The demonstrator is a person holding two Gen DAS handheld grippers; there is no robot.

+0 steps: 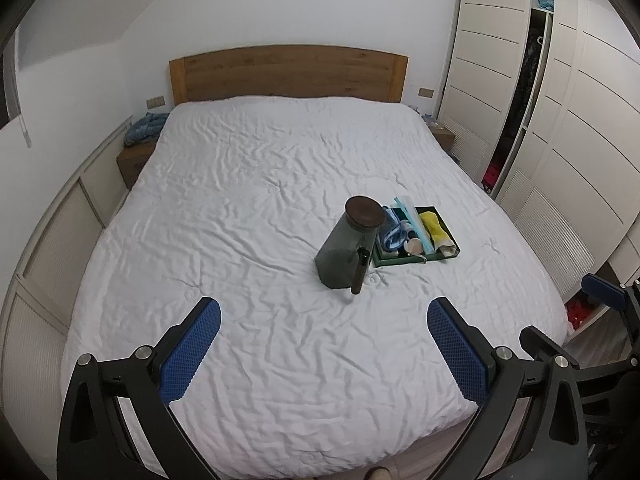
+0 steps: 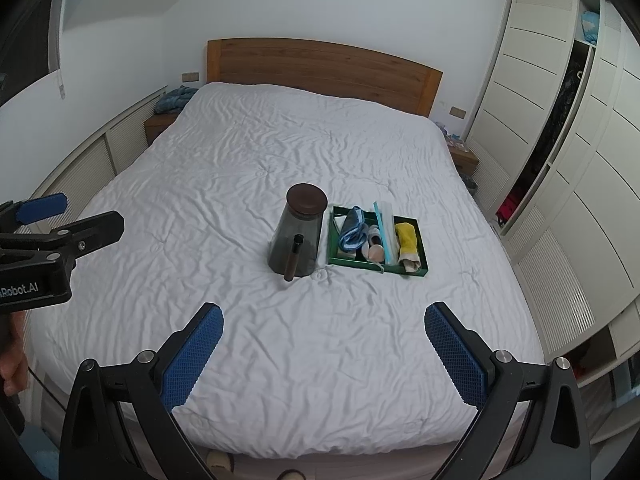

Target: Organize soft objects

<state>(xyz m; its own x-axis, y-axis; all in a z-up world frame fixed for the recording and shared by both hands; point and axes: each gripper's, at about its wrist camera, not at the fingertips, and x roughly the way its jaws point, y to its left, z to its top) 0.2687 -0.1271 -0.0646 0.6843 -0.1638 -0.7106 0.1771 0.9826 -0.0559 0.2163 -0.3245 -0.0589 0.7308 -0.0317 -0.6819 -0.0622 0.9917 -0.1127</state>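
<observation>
Both grippers hovered over the bed (image 1: 240, 208), jaws spread wide; nothing held.
Green tray (image 2: 414, 270) of soft things sat just beside the smoky jar (image 2: 298, 236).

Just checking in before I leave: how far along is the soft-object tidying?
Several soft items already sit in the green tray: a blue cloth and a yellow cloth. Nothing is in hand: left gripper and right gripper have jaws open, far from the tray. What remains is unclear.
</observation>
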